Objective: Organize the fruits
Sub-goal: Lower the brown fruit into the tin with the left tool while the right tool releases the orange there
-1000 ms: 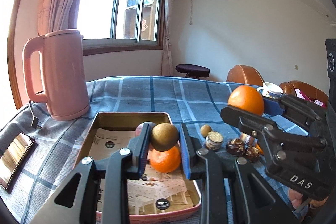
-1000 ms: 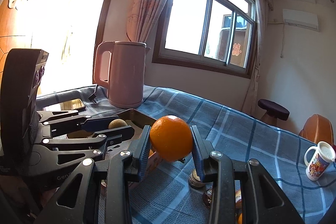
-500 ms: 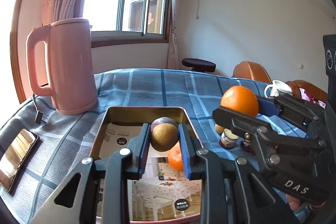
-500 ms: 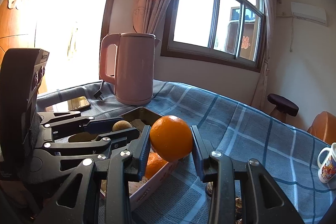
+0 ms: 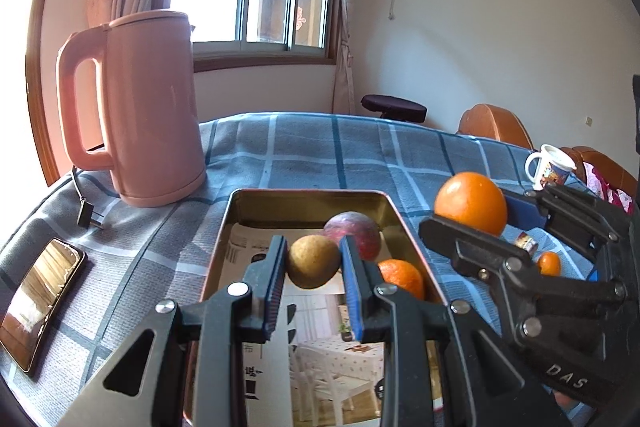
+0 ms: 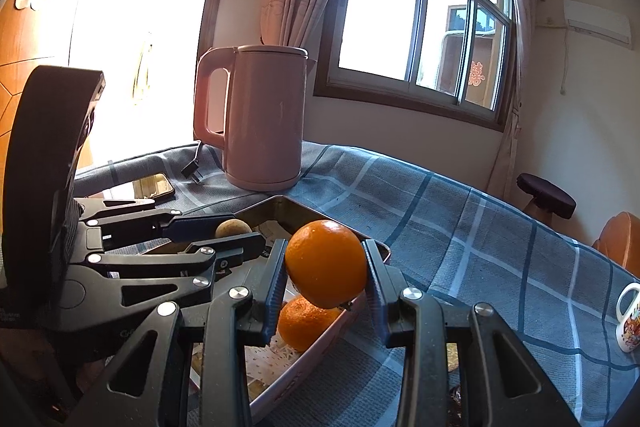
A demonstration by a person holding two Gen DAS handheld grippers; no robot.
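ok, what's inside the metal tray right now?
Inside the tray: printed paper liner, a purple-red fruit, a small orange. The left hand-held gripper holds a brown fruit above it and hides the liner beneath.

**Two finger-mounted views, crossing over one tray**

The left wrist view looks forward along its own fingers (image 5: 276, 279), low and close over the tray (image 5: 308, 193), toward the window wall. The right wrist view looks along its fingers (image 6: 276, 287) from the tray's (image 6: 374, 245) right, angled leftward. Both share the tray, the kettle (image 5: 152, 107) (image 6: 264, 119) beyond the fingertips, and each other's gripper.
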